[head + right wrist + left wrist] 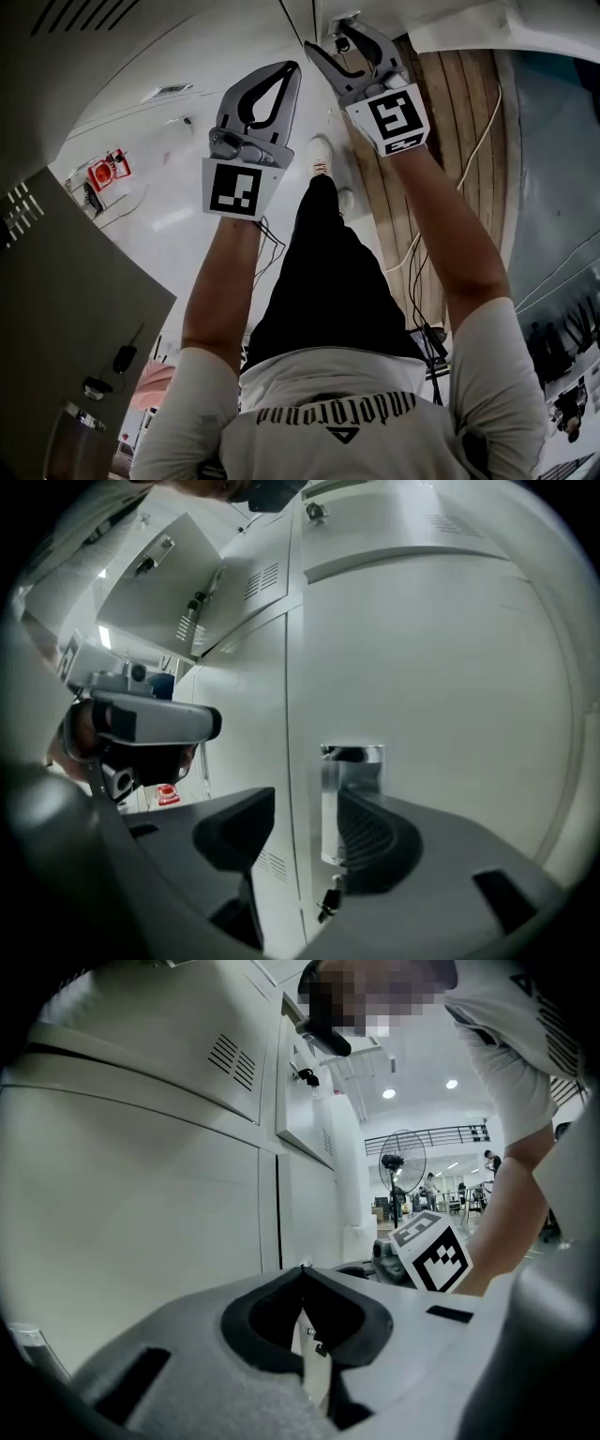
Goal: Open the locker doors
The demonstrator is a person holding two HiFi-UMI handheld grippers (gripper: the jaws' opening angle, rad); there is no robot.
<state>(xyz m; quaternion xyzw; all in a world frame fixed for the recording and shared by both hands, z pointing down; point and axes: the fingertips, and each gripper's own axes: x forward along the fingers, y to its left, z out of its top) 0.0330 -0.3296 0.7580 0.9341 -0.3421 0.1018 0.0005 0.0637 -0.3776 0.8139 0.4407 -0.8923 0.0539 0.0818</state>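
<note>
Two tongs | left tongs (302,1271) closed | right tongs (307,797) apart, shiny rectangular handle (352,771) between

Locker doors (422,649) are plain off-white, the handle (352,771) shiny chrome. Marker cubes (232,187) show black-and-white squares. Person's trousers (328,281) black, shirt (337,389) white with black print, floor planks (459,112) at upper right brown.

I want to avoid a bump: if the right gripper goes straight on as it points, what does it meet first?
The right gripper would probably meet the metal handle of the locker door first; depth is unclear.
</note>
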